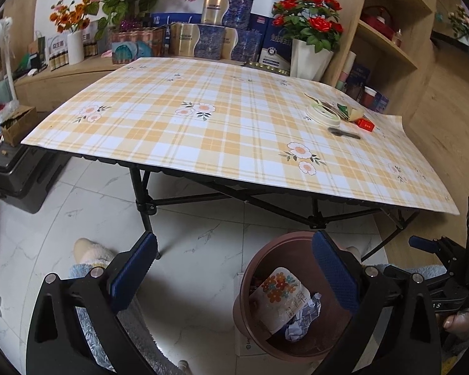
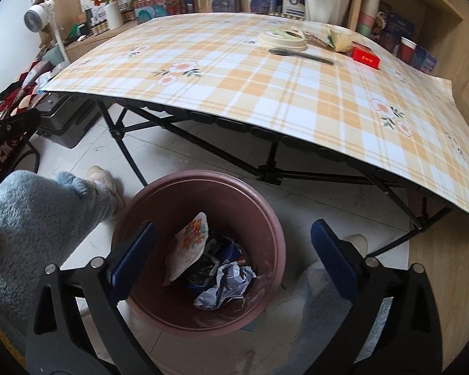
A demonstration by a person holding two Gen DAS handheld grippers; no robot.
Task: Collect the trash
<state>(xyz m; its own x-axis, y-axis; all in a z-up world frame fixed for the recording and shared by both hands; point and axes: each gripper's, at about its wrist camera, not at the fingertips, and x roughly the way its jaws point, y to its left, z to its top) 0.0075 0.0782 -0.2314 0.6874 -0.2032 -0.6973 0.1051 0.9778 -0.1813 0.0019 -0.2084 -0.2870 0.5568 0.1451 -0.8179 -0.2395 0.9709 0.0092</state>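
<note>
Both hand-held grippers, left and right, tilted down, gaping, empty, over bin.

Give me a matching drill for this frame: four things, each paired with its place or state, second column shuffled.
Things:
1. right gripper
2. crumpled paper
3. red box
4. black pen

Places or states:
A. on the tablecloth, beside the round lid
B. open, over the bin
C. far right of the table clutter
D. inside the bin

Pairs: 1-B, 2-D, 3-C, 4-A
</note>
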